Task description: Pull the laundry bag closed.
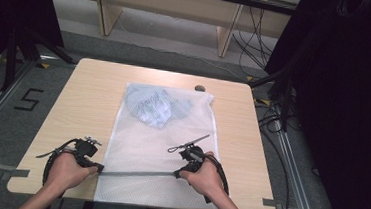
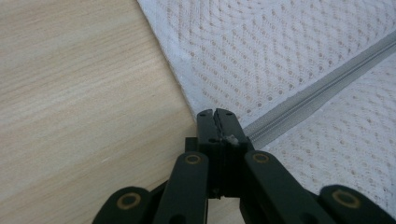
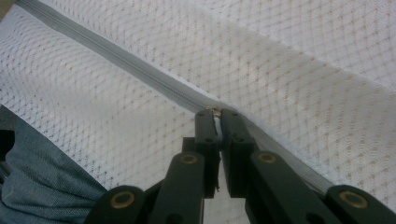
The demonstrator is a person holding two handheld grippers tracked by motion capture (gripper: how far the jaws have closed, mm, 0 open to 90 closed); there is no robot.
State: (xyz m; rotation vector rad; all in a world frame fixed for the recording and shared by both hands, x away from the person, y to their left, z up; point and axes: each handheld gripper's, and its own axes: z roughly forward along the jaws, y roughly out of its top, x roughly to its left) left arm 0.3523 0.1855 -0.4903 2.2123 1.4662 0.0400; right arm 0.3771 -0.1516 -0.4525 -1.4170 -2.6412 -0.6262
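My left gripper pinches the zip's end; my right gripper grips its slider, ready to pull along the mesh bag.

A light wooden table carries 1 white mesh bag lying flat across its middle.

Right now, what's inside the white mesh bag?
Through the mesh bag, a crumpled pale blue patterned fabric item shows near its far end. What kind of garment it is, and anything beneath it, can't be made out through the mesh.
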